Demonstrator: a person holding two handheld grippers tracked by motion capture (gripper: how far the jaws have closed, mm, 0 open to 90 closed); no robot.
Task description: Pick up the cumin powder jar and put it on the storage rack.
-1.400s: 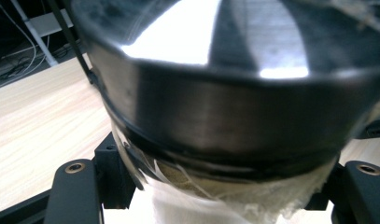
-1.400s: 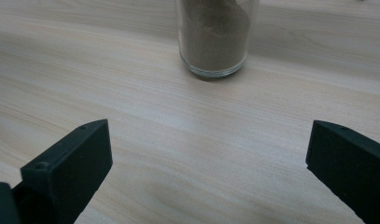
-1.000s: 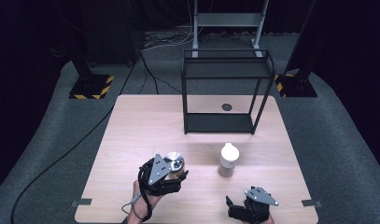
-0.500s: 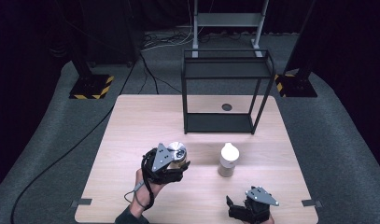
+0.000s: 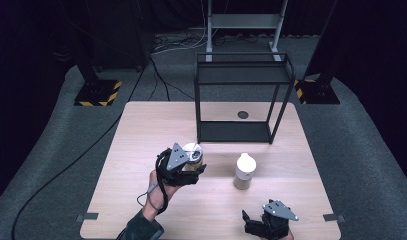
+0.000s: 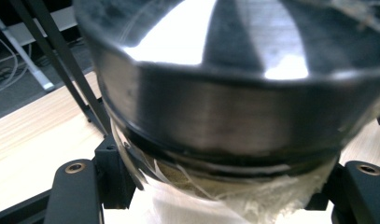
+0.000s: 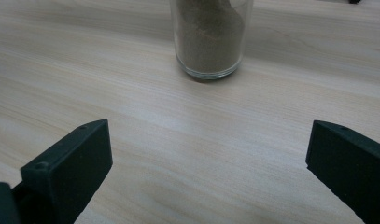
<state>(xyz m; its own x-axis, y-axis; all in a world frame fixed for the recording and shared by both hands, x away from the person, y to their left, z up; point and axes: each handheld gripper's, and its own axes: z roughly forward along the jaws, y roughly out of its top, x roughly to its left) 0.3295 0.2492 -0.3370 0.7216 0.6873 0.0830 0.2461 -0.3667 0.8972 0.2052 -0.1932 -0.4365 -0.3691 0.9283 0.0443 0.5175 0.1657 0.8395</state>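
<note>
Left gripper [image 5: 183, 167] clamped on metal-lidded jar [image 5: 192, 152], black rack [image 5: 241, 95] ahead-right; right gripper [image 5: 271, 222], jaws apart, faces upright spice jar [image 5: 244, 171].

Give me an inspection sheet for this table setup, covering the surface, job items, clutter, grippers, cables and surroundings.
Surface: light wooden table, with a dark round hole near the far edge.
Job's things: metal-lidded jar held in the left gripper; white-capped glass jar of brownish powder standing upright mid-table; black wire shelf rack at the far side.
Clutter: nothing seen.
Grippers: left gripper shut on the metal-lidded jar, raised above the table; right gripper near the front edge, jaws wide open, aimed at the white-capped glass jar.
Cables: black cable across the floor left of the table; more cables behind the rack.
Surroundings: grey carpet, dark backdrop, stand bases with yellow-black hazard stripes.
</note>
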